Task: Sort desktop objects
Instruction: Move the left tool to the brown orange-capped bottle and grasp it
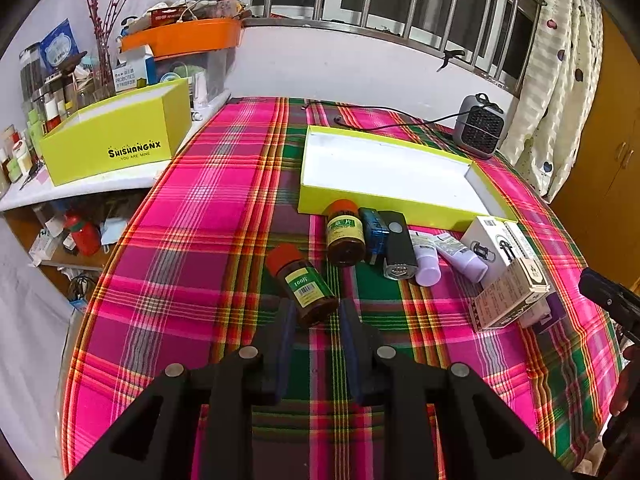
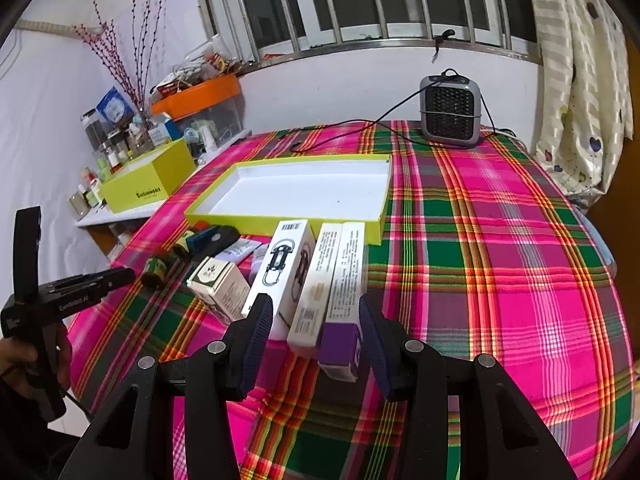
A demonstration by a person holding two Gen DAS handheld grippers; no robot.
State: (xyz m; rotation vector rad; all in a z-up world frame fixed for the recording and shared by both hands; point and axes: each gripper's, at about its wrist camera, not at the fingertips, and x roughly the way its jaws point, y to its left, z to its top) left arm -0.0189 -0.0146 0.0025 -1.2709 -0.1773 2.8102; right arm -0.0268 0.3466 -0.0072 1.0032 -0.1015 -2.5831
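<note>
A shallow yellow-green tray (image 1: 360, 194) (image 2: 216, 216) lies on the plaid table. Before it lie two brown pill bottles (image 1: 308, 288) (image 1: 345, 234), a blue plug (image 1: 374, 230), a black torch (image 1: 396, 246), two lilac tubes (image 1: 426, 258) and several boxes (image 1: 508, 296). My left gripper (image 1: 316, 312) is open, its tips either side of the near bottle's base. My right gripper (image 2: 316, 320) is open around two long boxes: a white one (image 2: 316, 292) and a purple-ended one (image 2: 344, 312). A keychain box (image 2: 284, 276) lies just left of them.
A grey fan heater (image 1: 480, 126) (image 2: 450, 110) with its cable stands at the table's far side. A side shelf at left holds a yellow-green box (image 1: 116, 136) (image 2: 148, 184), jars and an orange bin (image 1: 188, 36). A curtain (image 2: 576, 80) hangs at right.
</note>
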